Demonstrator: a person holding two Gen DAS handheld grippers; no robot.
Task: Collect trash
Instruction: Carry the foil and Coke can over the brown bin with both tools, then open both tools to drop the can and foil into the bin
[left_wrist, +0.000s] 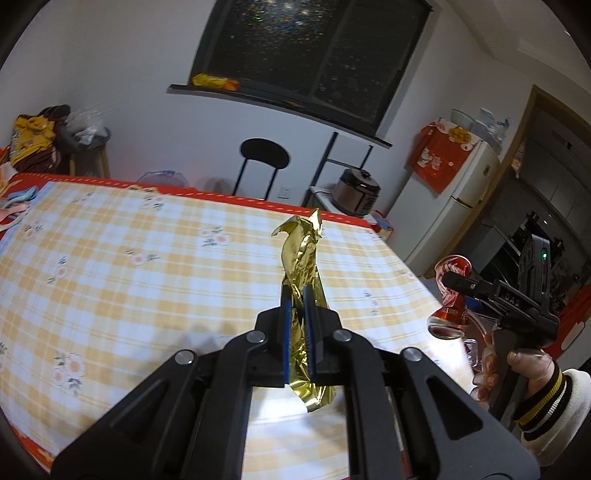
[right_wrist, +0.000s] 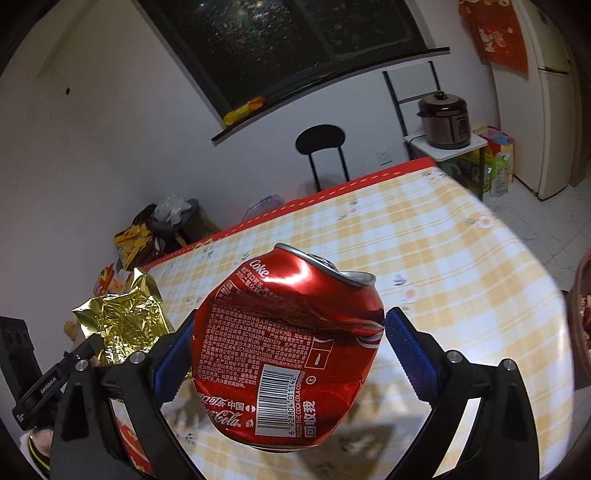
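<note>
My left gripper (left_wrist: 298, 295) is shut on a crumpled gold foil wrapper (left_wrist: 301, 254) and holds it upright above the yellow checked tablecloth (left_wrist: 129, 258). My right gripper (right_wrist: 290, 325) is shut on a dented red Coca-Cola can (right_wrist: 284, 354), lifted above the table. In the left wrist view the can (left_wrist: 448, 299) and the right gripper (left_wrist: 452, 280) show at the right, past the table's edge. In the right wrist view the gold wrapper (right_wrist: 125, 321) shows at the left with the left gripper's finger (right_wrist: 86, 347) on it.
A black chair (left_wrist: 264, 162) stands behind the table. A bin with a plastic bag (right_wrist: 177, 214) sits by the far wall. A rice cooker (left_wrist: 356, 192) and white fridge (left_wrist: 454, 199) stand at the right. Coloured items (left_wrist: 16, 203) lie at the table's far left.
</note>
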